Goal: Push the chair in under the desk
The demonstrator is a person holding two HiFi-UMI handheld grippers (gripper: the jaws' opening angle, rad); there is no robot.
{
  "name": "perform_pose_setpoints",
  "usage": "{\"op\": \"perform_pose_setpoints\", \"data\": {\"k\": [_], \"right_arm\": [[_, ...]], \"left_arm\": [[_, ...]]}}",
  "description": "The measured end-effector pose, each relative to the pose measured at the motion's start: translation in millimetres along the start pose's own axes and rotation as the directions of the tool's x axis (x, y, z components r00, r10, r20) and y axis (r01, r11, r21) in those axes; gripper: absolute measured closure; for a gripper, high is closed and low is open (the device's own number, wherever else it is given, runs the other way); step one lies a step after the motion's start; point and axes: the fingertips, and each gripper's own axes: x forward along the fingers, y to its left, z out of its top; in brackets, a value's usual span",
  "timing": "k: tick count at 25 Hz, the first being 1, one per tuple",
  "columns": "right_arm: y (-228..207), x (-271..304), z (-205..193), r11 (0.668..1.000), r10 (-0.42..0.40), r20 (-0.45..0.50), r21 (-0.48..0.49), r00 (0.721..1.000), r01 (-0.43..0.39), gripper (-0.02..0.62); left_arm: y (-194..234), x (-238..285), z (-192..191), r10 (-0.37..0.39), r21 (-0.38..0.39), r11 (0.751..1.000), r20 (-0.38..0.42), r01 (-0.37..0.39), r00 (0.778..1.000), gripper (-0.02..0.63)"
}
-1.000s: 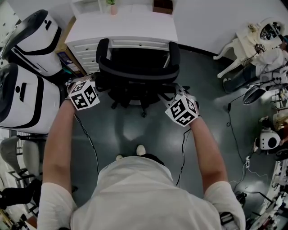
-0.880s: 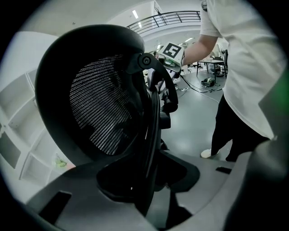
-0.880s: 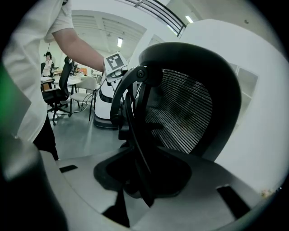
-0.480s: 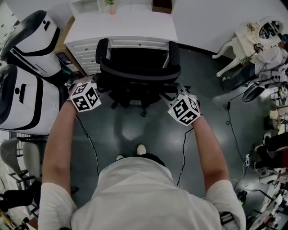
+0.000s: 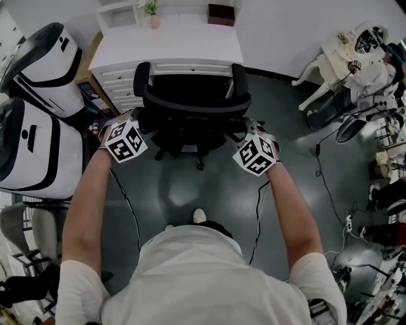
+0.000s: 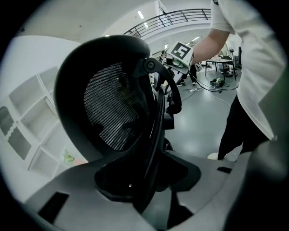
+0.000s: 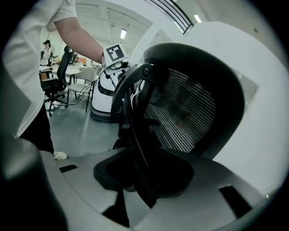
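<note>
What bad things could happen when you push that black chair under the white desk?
The left tool has just been opening its jaws with the back edge of the chair between them, so it might slip off. The armrests reach the front of the desk and might bump it. A bump could tip the small plant on top.
</note>
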Motion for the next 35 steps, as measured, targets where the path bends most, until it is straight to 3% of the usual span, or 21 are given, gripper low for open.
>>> {"op": "perform_pose_setpoints", "data": {"k": [7,12,16,21,24,30,35], "right_arm": [[-0.7,-27.6,9.9,0.991,-0.121,0.027,0.068,0.992,0.119,0.470],[16.1,-48.4,15.5,0.976,-0.181,0.033,0.133,0.983,0.175,0.471],[37.3,-64.1,22.4,0.957,-0.215,0.041,0.207,0.976,0.202,0.471],[74.2,-80.8,37.8,0.935,-0.252,0.076,0.274,0.965,0.223,0.474],[97.9,-94.8,47.4,0.907,-0.277,0.100,0.354,0.956,0.226,0.484],[145.1,-125.2,61.8,0.828,-0.346,0.131,0.509,0.929,0.236,0.568],[197.3,-140.3,72.4,0.787,-0.339,0.133,0.582,0.931,0.203,0.592]], "left_arm": [[4.2,-39.3,4.5,0.117,-0.097,0.989,0.087,-0.109,0.989,0.416],[-9.6,-64.4,6.6,0.167,-0.242,0.962,0.171,-0.123,0.971,0.416],[-27.1,-84.8,13.4,0.192,-0.381,0.921,0.264,-0.081,0.945,0.417],[-57.6,-110.7,22.4,0.213,-0.483,0.876,0.343,-0.024,0.915,0.434],[-84.2,-125.5,26.4,0.213,-0.512,0.859,0.374,0.010,0.903,0.445],[-141.0,-147.6,26.1,0.195,-0.545,0.836,0.395,0.058,0.898,0.538],[-185.5,-169.3,21.3,0.158,-0.567,0.813,0.430,0.130,0.889,0.609]]}}
